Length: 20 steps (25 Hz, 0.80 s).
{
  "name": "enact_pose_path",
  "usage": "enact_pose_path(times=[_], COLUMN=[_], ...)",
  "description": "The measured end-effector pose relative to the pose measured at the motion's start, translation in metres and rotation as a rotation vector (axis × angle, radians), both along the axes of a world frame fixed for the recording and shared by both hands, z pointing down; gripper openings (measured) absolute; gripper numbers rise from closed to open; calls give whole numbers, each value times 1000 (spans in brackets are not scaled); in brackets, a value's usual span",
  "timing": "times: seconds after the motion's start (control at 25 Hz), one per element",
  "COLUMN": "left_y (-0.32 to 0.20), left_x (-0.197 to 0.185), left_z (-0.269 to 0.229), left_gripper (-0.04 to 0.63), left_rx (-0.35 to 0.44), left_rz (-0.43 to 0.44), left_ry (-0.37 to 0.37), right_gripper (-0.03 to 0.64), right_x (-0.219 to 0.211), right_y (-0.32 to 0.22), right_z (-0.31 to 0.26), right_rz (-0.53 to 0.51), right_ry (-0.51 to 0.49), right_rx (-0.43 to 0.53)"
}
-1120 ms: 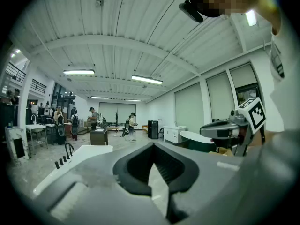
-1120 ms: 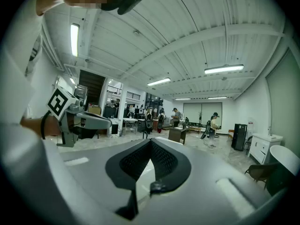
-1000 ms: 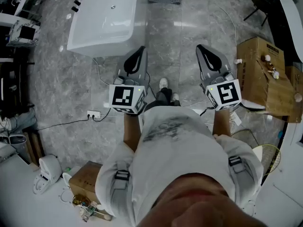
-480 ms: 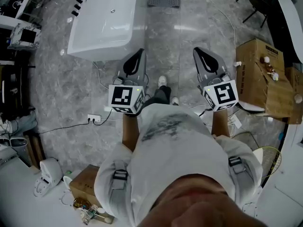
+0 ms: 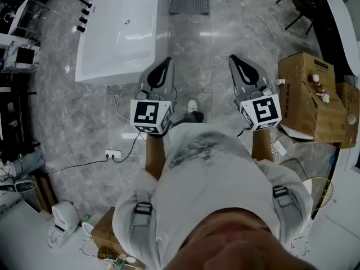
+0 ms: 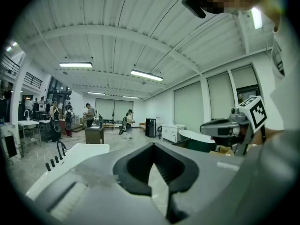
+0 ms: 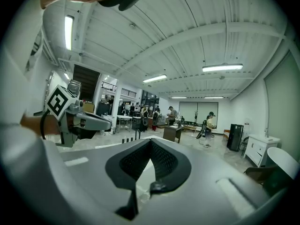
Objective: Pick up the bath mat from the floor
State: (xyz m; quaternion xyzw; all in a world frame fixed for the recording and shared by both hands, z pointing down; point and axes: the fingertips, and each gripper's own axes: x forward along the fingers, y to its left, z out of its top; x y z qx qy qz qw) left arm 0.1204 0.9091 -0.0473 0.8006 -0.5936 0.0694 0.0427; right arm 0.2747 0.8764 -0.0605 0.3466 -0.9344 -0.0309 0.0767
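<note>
Left claw [image 5: 162, 65] and right claw [image 5: 237, 62] are hovering side by side in front of the person, both with jaws pressed together and gripping nothing. Grey bath mat [image 5: 189, 3] is lying flat on the marble floor [image 5: 208, 44], well ahead of both claws, just beside the white bathtub [image 5: 121, 32] on its right. Cardboard box [image 5: 306, 91] is sitting near the right claw.
</note>
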Motion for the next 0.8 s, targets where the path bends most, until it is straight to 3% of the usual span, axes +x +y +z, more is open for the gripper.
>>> enact_pose_path(times=[0.4,0.8], left_y=[-80,-146], left_x=[-52,-69], left_z=[7,17], left_gripper=[2,2], left_rx=[-18,-34], left_rz=[38,51], left_ry=[13,34], right_gripper=[2,2], right_x=[-51,-69], right_y=[-75,-137], right_z=[4,13], right_rz=[46,71], right_ry=[12,17], right_rx=[-7,-16])
